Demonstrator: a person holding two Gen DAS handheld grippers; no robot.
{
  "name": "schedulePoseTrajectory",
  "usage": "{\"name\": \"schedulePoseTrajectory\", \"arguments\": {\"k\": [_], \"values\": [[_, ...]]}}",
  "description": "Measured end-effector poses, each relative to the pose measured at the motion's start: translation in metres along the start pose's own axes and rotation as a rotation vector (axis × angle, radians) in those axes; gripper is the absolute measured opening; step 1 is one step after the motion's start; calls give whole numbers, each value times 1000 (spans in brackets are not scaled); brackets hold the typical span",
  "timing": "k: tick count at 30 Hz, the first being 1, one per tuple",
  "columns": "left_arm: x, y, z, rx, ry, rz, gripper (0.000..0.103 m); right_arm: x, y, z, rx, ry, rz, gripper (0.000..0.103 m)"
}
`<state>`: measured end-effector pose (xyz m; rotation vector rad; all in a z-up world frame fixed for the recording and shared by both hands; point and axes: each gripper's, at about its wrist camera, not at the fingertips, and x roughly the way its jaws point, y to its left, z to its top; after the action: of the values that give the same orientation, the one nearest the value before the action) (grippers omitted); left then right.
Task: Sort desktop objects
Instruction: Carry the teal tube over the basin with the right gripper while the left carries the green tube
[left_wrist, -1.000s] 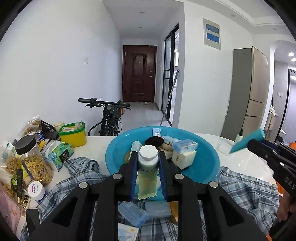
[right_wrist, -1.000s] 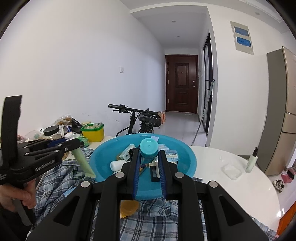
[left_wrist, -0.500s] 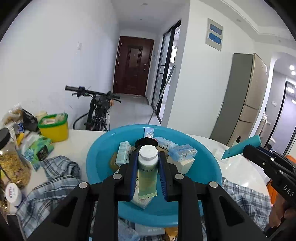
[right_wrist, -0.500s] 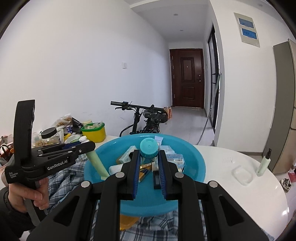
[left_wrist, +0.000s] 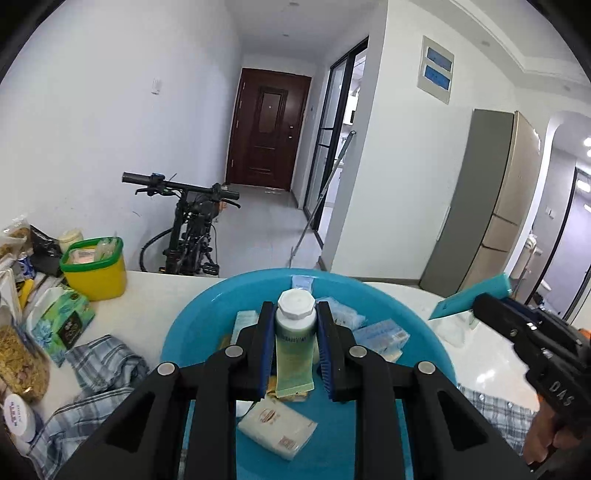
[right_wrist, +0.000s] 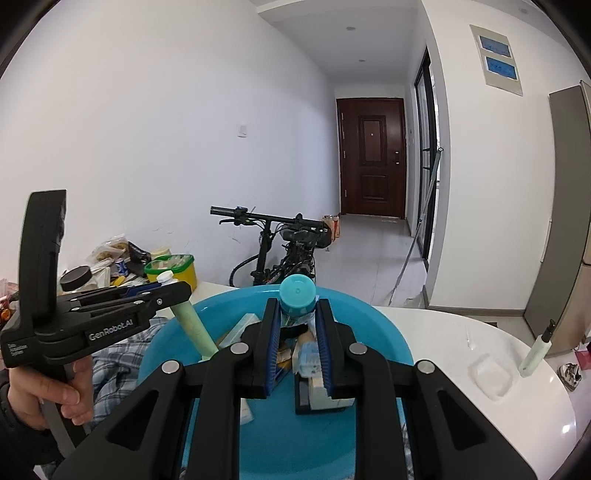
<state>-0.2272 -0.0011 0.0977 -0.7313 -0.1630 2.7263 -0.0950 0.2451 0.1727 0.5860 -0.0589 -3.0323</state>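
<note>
My left gripper (left_wrist: 295, 314) is shut on a pale green tube with a white cap (left_wrist: 294, 350), held over the blue basin (left_wrist: 192, 328). It also shows in the right wrist view (right_wrist: 173, 291), with the tube (right_wrist: 194, 328) hanging down over the basin's left side. My right gripper (right_wrist: 297, 310) is shut on a teal tube with a round cap (right_wrist: 297, 295), held above the basin (right_wrist: 384, 332). In the left wrist view the right gripper (left_wrist: 476, 302) holds the teal tube (left_wrist: 469, 301) at the basin's right. Several small boxes and packets (left_wrist: 277, 428) lie in the basin.
A yellow tub with a green rim (left_wrist: 94, 264), a green tissue pack (left_wrist: 61, 326), a jar of grains (left_wrist: 18, 362) and snack bags stand at the left. A plaid shirt (left_wrist: 103, 365) lies under the basin. A clear lid (right_wrist: 493, 374) and a small pump bottle (right_wrist: 535, 354) are on the white table at right.
Both grippers have moved forward over the basin with their tubes. The basin now fills more of both views.
</note>
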Motion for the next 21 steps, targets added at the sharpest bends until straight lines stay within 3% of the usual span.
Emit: {"name": "schedulePoseTrajectory", "arguments": {"k": [12,21], "values": [[25,2,2,1,42,24,23,26,-8,-5,38,53,1,18],[49,8,-15,-1,179,51,23,31,-12,-18,44,126,4,18]]}}
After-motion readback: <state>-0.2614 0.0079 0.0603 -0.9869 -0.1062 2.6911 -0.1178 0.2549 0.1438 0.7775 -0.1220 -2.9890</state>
